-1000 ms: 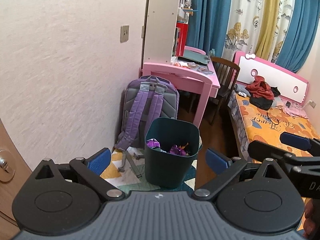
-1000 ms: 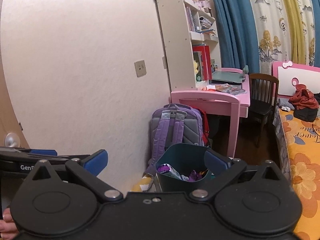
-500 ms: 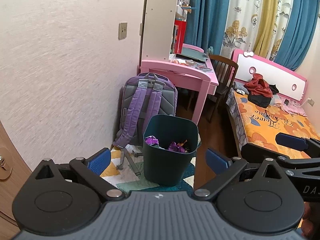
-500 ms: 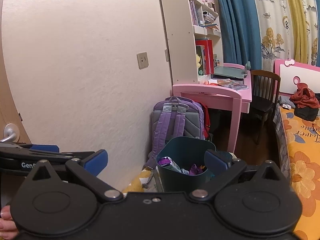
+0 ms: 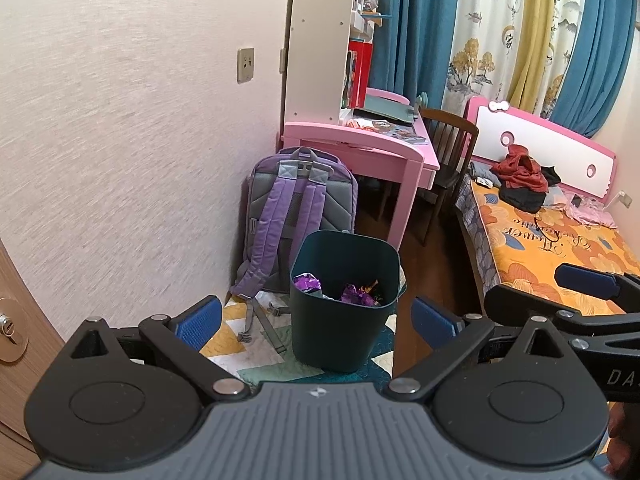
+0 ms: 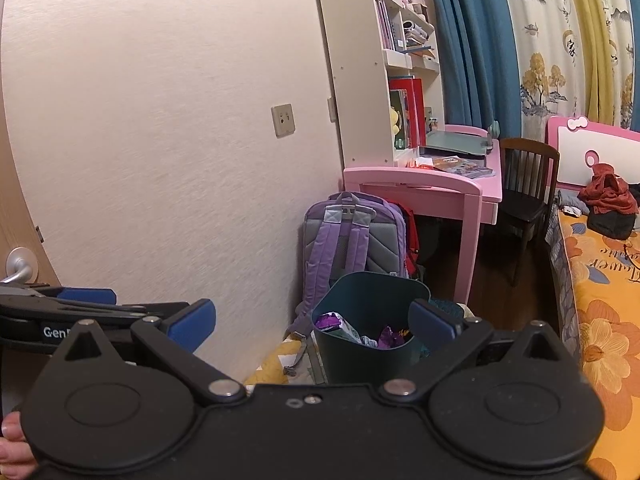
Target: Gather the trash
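Observation:
A dark teal trash bin stands on a patterned floor mat; it also shows in the right wrist view. Purple and coloured wrappers lie inside it, seen too in the right wrist view. My left gripper is open and empty, held back from the bin and above floor level. My right gripper is open and empty, also back from the bin. The right gripper's fingers show at the right of the left wrist view. The left gripper's fingers show at the left of the right wrist view.
A purple backpack leans on the wall behind the bin. A pink desk with a shelf and a dark wooden chair stand beyond. A bed with an orange cover runs along the right. A door with a handle is at the left.
Both grippers have drawn back and risen a little, so the bin looks smaller and lower in both views. Both stayed open and empty.

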`<action>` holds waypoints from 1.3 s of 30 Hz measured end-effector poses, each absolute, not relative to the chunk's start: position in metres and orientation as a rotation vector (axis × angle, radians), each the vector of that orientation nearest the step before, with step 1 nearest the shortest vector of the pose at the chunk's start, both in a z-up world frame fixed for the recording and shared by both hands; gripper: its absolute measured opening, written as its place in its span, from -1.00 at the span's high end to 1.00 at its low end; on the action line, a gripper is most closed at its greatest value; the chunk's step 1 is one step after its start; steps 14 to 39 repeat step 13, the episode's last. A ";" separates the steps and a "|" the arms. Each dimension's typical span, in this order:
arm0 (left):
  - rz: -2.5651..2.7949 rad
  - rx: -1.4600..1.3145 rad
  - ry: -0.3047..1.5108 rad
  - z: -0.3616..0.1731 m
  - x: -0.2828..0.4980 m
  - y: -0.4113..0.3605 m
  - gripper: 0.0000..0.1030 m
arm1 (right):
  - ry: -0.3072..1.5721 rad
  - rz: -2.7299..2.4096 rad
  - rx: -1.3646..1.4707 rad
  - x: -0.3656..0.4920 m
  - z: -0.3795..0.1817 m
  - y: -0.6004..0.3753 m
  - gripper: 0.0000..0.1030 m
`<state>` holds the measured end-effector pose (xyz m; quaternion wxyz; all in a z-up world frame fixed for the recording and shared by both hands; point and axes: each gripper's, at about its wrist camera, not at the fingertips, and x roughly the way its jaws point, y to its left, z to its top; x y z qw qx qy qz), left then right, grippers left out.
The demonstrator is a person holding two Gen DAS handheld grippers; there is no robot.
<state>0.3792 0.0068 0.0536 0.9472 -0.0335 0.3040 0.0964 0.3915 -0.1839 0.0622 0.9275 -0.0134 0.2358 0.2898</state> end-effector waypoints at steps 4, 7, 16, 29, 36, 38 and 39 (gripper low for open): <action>0.203 -0.060 0.624 0.054 0.380 0.007 -0.97 | 0.478 0.593 -0.032 0.391 0.063 -0.183 -1.00; 0.206 -0.061 0.629 0.055 0.380 0.006 -0.97 | 0.480 0.593 -0.030 0.391 0.063 -0.182 -1.00; 0.205 -0.057 0.637 0.054 0.382 0.006 -0.97 | 0.477 0.591 -0.037 0.389 0.063 -0.182 -1.00; 0.205 -0.057 0.637 0.054 0.382 0.006 -0.97 | 0.477 0.591 -0.037 0.389 0.063 -0.182 -1.00; 0.205 -0.057 0.637 0.054 0.382 0.006 -0.97 | 0.477 0.591 -0.037 0.389 0.063 -0.182 -1.00; 0.205 -0.057 0.637 0.054 0.382 0.006 -0.97 | 0.477 0.591 -0.037 0.389 0.063 -0.182 -1.00; 0.205 -0.057 0.637 0.054 0.382 0.006 -0.97 | 0.477 0.591 -0.037 0.389 0.063 -0.182 -1.00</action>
